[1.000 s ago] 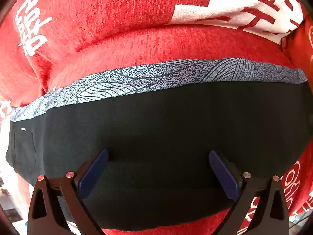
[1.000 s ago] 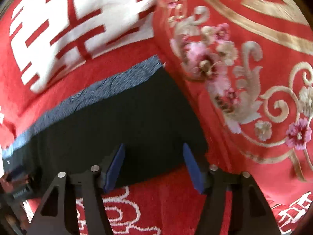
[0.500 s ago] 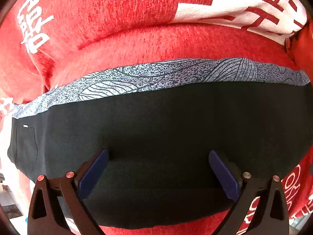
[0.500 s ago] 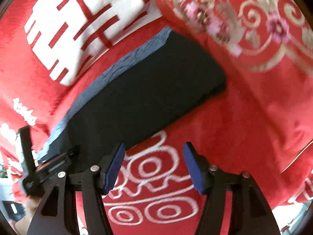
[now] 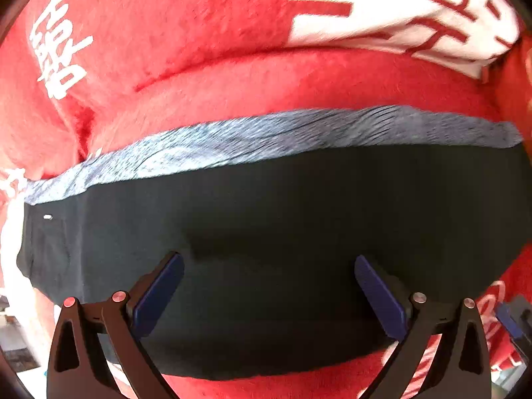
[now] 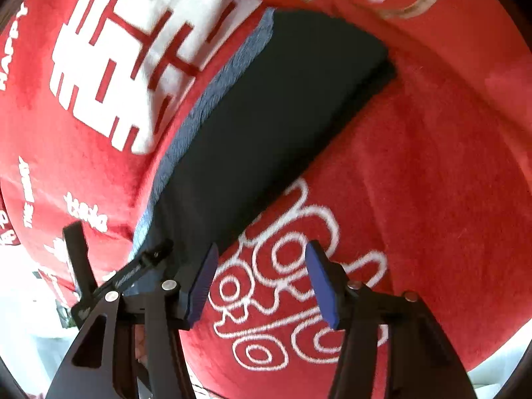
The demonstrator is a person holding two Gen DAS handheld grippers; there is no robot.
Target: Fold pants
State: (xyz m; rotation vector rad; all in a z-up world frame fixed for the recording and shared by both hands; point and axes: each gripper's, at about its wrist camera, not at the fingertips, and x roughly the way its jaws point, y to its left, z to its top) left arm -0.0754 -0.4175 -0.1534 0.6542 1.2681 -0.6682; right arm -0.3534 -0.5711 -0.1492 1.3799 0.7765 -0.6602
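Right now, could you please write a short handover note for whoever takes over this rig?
Left gripper: open, holding nothing, over the black pants.
Right gripper: open, holding nothing, over the red blanket beside the pants.
Pants: lying flat on the blanket as a long folded strip, grey patterned band along the far edge.
Done: lengthwise fold appears made.
Left: probably fold end to end, then tidy.

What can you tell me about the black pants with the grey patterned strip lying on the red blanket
The black pants with a grey patterned strip lie flat on the red plush blanket as a long folded band of matte fabric. The strip runs along the far edge; a small white mark sits near the left end. In the right wrist view the far end shows stacked layers. The left gripper is open over the cloth, pinching nothing. The right gripper is open over the blanket beside the near edge.
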